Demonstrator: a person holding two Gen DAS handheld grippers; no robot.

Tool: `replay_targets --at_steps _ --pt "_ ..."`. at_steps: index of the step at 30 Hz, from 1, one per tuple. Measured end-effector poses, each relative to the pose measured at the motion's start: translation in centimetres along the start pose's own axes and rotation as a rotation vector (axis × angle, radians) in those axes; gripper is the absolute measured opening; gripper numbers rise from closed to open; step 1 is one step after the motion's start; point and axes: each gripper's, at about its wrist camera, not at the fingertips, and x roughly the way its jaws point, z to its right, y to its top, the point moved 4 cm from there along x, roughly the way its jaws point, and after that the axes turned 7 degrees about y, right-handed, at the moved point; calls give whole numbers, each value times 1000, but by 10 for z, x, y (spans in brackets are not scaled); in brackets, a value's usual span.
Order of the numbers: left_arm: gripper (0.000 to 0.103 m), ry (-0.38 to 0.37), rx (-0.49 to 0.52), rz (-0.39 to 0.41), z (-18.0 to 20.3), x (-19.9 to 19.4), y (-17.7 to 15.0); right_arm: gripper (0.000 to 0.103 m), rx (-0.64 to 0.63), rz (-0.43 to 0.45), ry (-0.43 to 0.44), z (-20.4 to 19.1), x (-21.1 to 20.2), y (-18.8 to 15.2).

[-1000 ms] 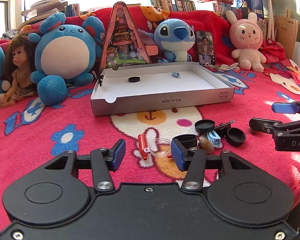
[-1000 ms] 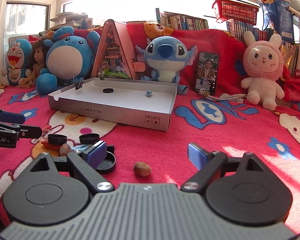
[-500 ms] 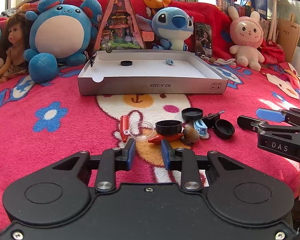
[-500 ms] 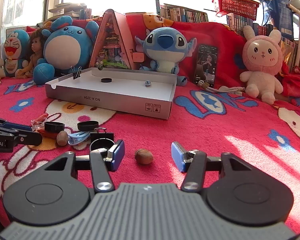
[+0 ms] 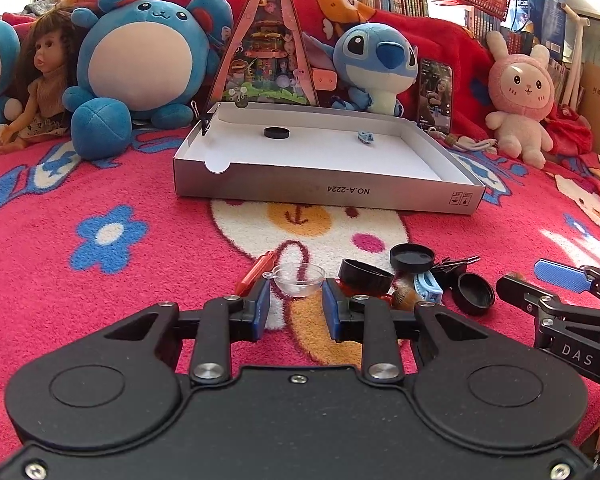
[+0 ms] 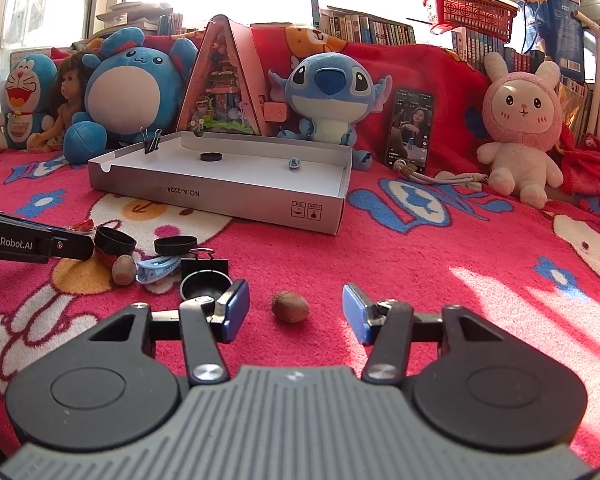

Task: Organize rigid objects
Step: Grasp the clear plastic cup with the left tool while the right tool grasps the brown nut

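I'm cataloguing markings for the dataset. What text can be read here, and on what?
"NO.A-2224", printed upside down on the front wall of the cardboard tray.
"DAS" on the right gripper.
"GenRobot.AI" on the left gripper.
Book spines and the blue bag: too small to read.

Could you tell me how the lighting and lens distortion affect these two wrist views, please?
Left wrist view: the window strip along the top is blown out white, the fisheye bends the box, and the nearby clear cup stays sharp. Right wrist view: stronger backlight washes out the window, sun patches fall on the blanket at right, and the nut casts a soft shadow.
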Motion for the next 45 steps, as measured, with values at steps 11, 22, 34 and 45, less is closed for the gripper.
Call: replay_targets --at_steps 11,22,34,45 --pt "33 64 45 48 6 2 2 57 -14 -6 -27 -3 4 -1" --pt "39 63 67 45 8 7 0 54 20 -9 -41 2 4 -3" --pt "33 57 76 53 7 6 0 38 50 -17 -36 2 2 -3" --pt "33 66 79 63 6 -1 9 26 68 -9 -30 1 -3 8"
